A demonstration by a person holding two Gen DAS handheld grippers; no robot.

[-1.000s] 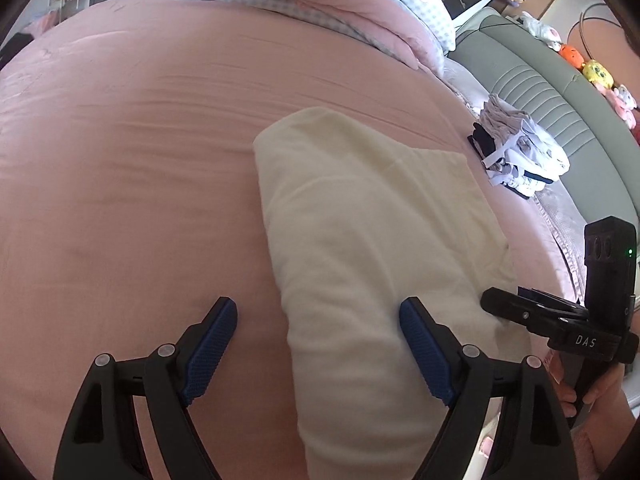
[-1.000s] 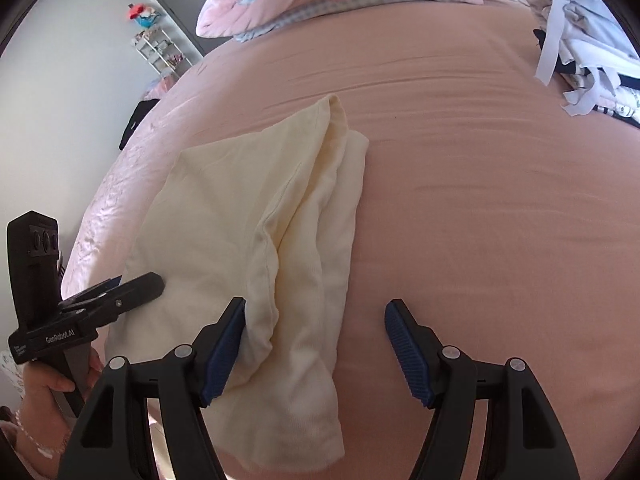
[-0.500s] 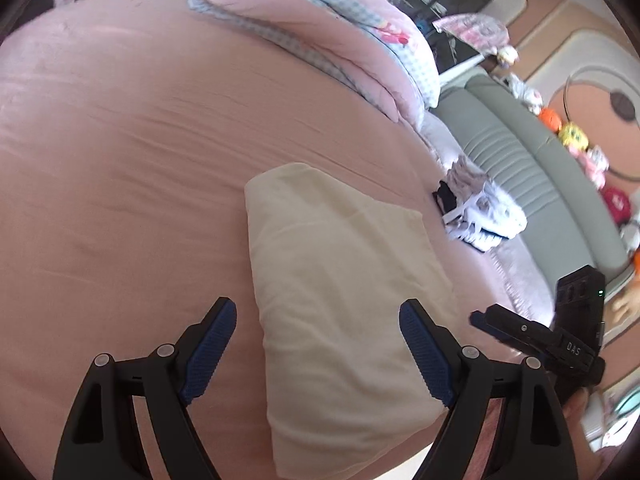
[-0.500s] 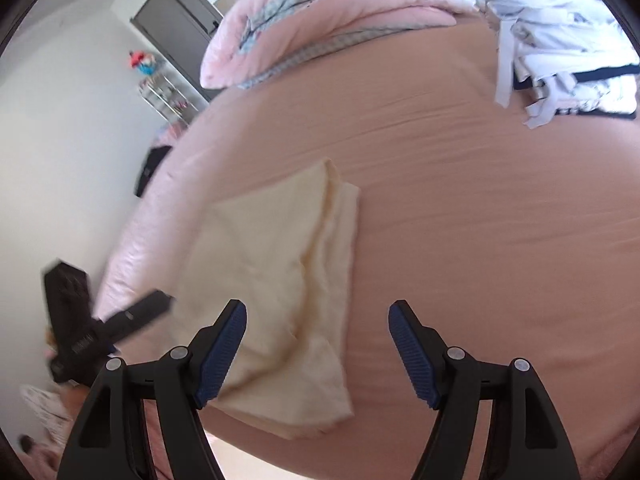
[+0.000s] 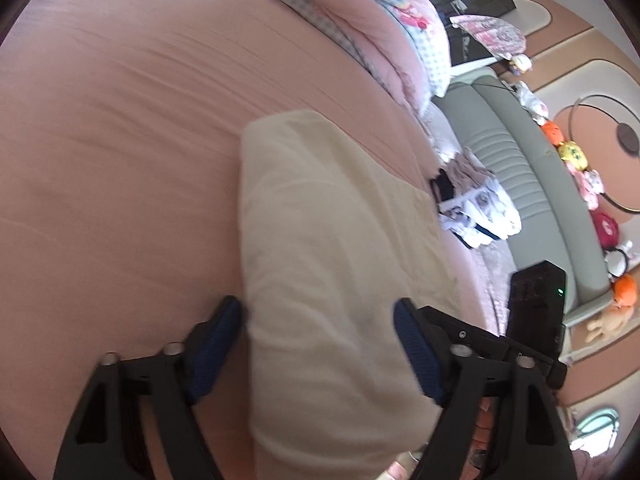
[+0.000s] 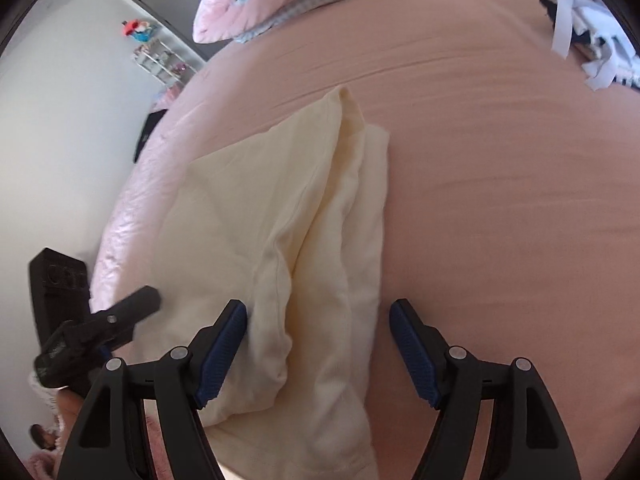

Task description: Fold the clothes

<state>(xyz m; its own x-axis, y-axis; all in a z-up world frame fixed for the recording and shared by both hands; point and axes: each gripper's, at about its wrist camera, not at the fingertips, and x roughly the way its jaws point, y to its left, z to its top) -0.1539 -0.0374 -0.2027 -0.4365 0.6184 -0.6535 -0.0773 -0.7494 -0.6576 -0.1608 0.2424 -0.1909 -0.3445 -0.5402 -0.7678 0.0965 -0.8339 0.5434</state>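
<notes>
A cream folded garment (image 5: 328,240) lies on the pink bed sheet (image 5: 120,160), near the bed's front edge. My left gripper (image 5: 316,344) hovers low over the garment's near end; its jaws are closing with the cloth between them, the left pad at the cloth's side edge. My right gripper (image 6: 318,348) stands open over the other near corner of the garment (image 6: 280,220), its left pad against a raised fold and its right pad over bare sheet. Each gripper shows in the other's view: right gripper (image 5: 536,320), left gripper (image 6: 100,320).
A heap of white and dark clothes (image 5: 476,208) (image 6: 592,32) lies further back on the bed. A rolled pink quilt (image 5: 380,20) (image 6: 280,4) sits at the far end. A grey padded bench (image 5: 520,160) with plush toys runs beside the bed.
The left gripper's jaws have narrowed around the cloth and its view has rolled. The right gripper lifted back, then dropped close to the garment's corner again.
</notes>
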